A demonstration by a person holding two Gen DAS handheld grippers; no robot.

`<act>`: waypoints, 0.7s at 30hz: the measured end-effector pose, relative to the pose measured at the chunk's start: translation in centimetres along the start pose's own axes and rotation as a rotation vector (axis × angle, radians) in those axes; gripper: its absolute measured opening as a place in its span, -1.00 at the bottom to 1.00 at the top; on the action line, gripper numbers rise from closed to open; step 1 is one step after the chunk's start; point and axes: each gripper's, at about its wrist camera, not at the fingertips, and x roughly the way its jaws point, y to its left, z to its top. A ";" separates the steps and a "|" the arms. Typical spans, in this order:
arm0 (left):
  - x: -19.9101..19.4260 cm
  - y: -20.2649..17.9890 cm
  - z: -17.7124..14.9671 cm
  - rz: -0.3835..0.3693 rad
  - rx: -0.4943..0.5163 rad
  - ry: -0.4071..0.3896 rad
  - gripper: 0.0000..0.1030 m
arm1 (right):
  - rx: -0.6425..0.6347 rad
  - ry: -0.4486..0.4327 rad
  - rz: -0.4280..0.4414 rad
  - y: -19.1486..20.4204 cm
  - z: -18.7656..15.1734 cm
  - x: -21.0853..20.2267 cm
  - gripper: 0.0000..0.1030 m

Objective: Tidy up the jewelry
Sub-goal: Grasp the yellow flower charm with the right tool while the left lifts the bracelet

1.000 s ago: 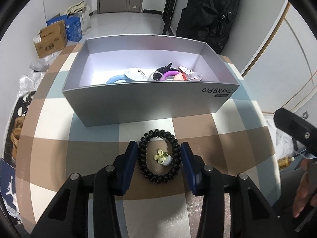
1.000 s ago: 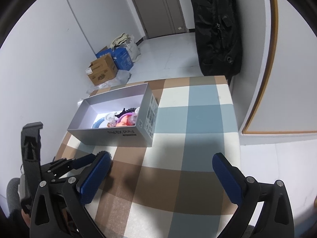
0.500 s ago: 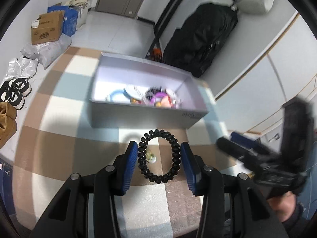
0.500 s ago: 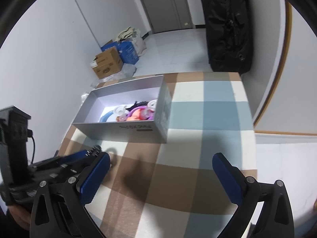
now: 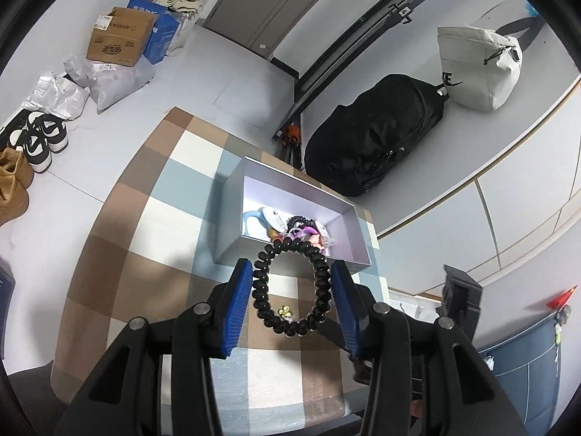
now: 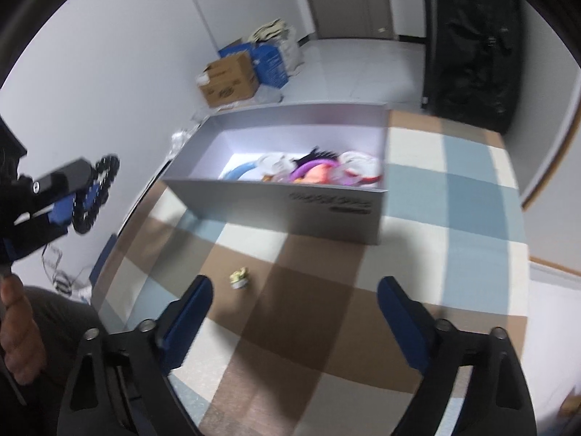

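1. Coils of glossy black plastic make up the spiral hair tie (image 5: 292,287), a ring pinched on both flanks between the ribbed blue pads of the left gripper (image 5: 292,301); its fingers (image 5: 236,305) stand narrowly parted, shut against the ring, and hold it in the air above the tabletop (image 5: 145,239).
2. Right gripper (image 6: 294,312) hangs over the tabletop with its fingers (image 6: 189,309) spread wide and nothing between them; its jaws have just been closing a little.
3. Small flower-shaped trinket (image 6: 239,278), pale yellow-green on a whitish base, lies on a brown square of the cloth, near the left finger of the right gripper at about 1 o'clock from its tip.
4. Grey rectangular cardboard box (image 6: 276,207), matte with a smooth pale inside, sits open at 12 o'clock from the trinket; it holds a jumble of rounded pieces, among them a light blue ring (image 6: 239,172) and a purple ring (image 6: 312,167).
5. Tabletop wears a woven check cloth of brown, cream and blue squares.
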 end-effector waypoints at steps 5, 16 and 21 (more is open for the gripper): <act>-0.1 0.1 -0.2 -0.002 0.008 0.014 -0.25 | -0.031 0.044 0.024 1.2 0.0 1.6 0.18; -0.5 0.4 -0.1 -0.015 0.007 0.025 -0.25 | -0.096 0.068 0.030 3.1 -0.2 2.8 -0.05; -0.3 0.3 -0.2 0.006 0.015 0.029 -0.25 | -0.138 0.071 -0.012 3.5 -0.3 2.7 -0.53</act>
